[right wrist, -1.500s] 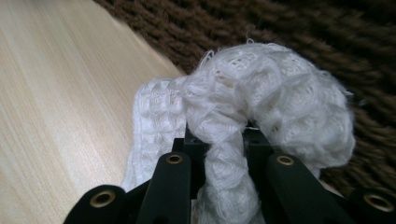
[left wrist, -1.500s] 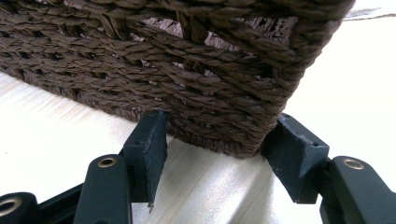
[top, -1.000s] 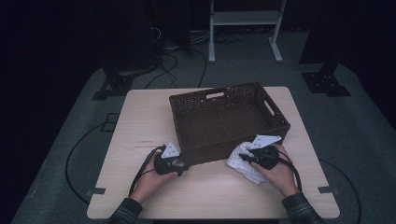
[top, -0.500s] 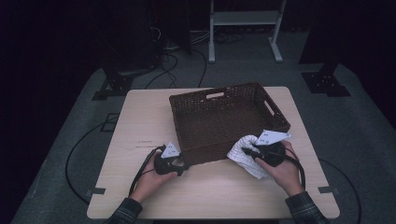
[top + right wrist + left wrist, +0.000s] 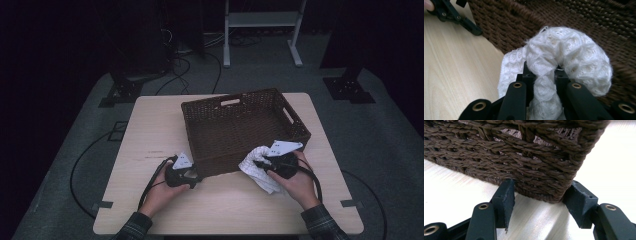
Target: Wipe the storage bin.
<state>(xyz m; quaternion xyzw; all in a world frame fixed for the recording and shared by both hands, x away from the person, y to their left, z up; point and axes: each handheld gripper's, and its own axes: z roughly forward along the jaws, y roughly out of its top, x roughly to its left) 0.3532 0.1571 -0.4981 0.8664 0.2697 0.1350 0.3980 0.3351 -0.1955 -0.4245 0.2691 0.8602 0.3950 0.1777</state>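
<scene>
Tightly, right claw (image 5: 544,75) pinches white cloth (image 5: 569,57); left claw (image 5: 541,200) apparently spread against basket (image 5: 524,162).

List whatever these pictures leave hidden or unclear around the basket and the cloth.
- Basket inside: near floor strip hidden by its near wall, high view.
- White cloth lower end: hidden behind the right gripper, right gripper view.
- Left gripper jaws: whether they touch the basket corner is unclear, left gripper view.

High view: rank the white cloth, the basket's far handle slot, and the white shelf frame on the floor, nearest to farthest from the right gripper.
1. White cloth, clamped in the right gripper at the basket's near right corner.
2. Far handle slot, in the basket's back wall.
3. White shelf frame, on the floor beyond the table.
</scene>
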